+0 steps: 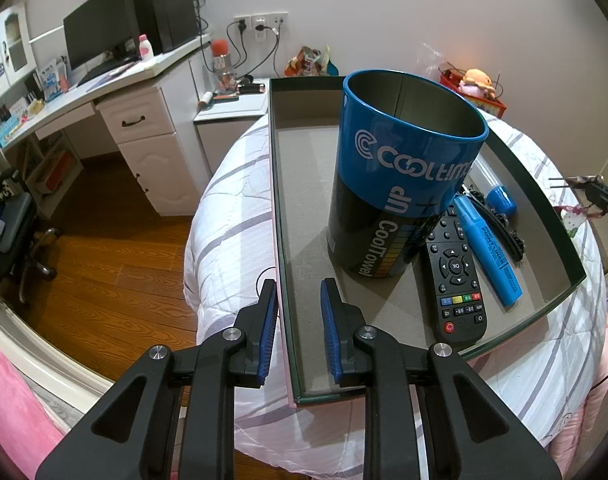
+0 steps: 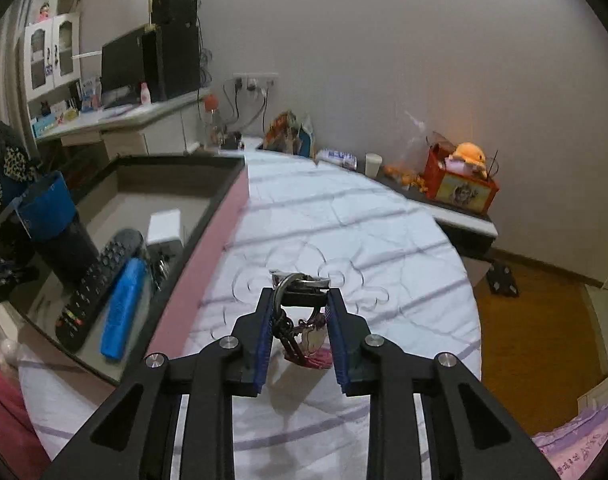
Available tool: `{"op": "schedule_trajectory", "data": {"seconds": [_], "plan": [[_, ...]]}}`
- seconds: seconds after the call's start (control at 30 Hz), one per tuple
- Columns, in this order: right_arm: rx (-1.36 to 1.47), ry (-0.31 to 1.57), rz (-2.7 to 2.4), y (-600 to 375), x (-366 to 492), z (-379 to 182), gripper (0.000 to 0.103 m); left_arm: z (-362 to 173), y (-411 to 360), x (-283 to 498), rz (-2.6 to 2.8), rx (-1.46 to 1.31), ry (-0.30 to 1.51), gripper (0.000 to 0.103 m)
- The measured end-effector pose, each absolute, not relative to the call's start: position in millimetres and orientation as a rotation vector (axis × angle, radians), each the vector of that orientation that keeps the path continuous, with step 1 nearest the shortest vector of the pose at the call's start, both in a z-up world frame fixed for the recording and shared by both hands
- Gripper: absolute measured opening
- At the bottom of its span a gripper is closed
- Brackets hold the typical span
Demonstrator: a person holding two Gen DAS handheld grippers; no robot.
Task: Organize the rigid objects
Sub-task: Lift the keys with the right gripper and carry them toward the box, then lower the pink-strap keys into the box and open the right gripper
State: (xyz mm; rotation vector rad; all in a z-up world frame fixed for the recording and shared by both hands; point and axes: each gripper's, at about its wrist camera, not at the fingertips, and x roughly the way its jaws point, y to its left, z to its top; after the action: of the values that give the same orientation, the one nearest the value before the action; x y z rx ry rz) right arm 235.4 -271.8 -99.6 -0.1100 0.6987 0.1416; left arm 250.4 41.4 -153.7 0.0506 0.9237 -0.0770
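A shallow grey-floored tray (image 1: 304, 200) with pink outer walls lies on the quilted bed. An open blue-and-black CoolTowel can (image 1: 399, 184) stands upright in it. Beside the can lie a black remote (image 1: 455, 280), a blue highlighter (image 1: 487, 248) and a black hair clip (image 1: 503, 232). My left gripper (image 1: 298, 300) straddles the tray's left wall. Its left pad is against the pink face, and a strip of floor shows beside the right pad. My right gripper (image 2: 300, 296) is shut on a bunch of keys (image 2: 300, 282), whose pink charm hangs above the quilt, to the right of the tray (image 2: 208, 264).
A low shelf along the wall carries a red box with an orange plush toy (image 2: 459, 184), a cup and snack bags. A white desk with a monitor (image 1: 100, 36) and an office chair (image 1: 12, 236) stand to the left on the wooden floor. The quilt (image 2: 343, 220) spreads right of the tray.
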Motion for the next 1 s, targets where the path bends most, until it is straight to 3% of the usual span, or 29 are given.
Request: {"op": "schedule_trajectory", "data": {"seconds": [1.0], "plan": [[-0.185, 0.535, 0.344, -183, 234, -17, 0.026, -154, 42, 250, -0.077, 0.048, 0.922, 0.021]]}}
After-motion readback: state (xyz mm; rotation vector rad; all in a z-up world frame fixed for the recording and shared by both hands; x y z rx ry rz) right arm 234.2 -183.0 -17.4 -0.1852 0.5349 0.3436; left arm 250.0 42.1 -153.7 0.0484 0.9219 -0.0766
